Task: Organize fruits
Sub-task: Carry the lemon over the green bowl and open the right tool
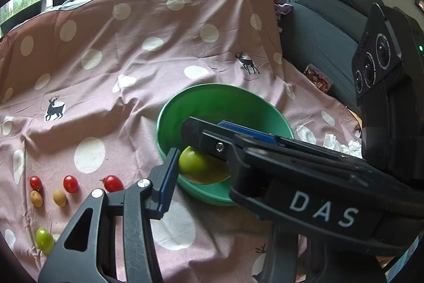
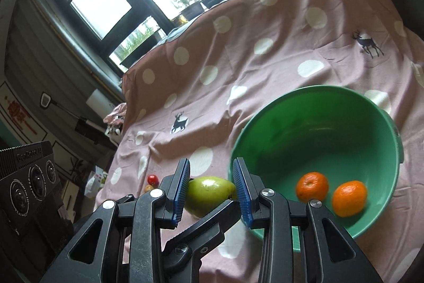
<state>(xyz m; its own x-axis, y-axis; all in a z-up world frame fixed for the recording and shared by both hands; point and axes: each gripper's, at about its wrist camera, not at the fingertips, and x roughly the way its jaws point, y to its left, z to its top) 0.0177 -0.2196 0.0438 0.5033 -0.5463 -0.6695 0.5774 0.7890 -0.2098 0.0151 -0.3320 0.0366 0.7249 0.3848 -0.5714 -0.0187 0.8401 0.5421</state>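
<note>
Right gripper (image 2: 212, 177): black jointed plastic, ribbed blue pads closed on either side of the pear, gripping it.
Pear (image 2: 209, 194): smooth yellow-green skin, plump and tapering, lying sideways between the pads at the bowl's near-left rim; hard to tell whether just inside the rim or just outside.
Left gripper (image 1: 212, 169): one black finger with a blue-edged pad (image 1: 169, 177) in view just beside the pear; other finger hidden behind the right gripper's body, so impossible to say whether open or closed.
Bowl (image 2: 318, 129): deep, round, glossy green plastic, standing on the cloth.
Tangerines: two, round with dimpled orange peel, one (image 2: 312, 186) and the other (image 2: 349, 198) close together on the bowl's floor.
Cherry tomatoes: small shiny ovals on the cloth, well left of the bowl; three red in a row (image 1: 35, 182), (image 1: 70, 183), (image 1: 113, 183); two dull yellow-brown just below them (image 1: 36, 198), (image 1: 59, 198); one green (image 1: 44, 239) apart, nearer the camera.
Cloth (image 1: 132, 70): soft wrinkled pink fabric, large white dots, small dark deer prints.
Sofa (image 1: 331, 31): dark grey, ribbed upholstery, beside the cloth's right edge.
Tissue (image 1: 341, 143): white, crumpled, right of the bowl.
</note>
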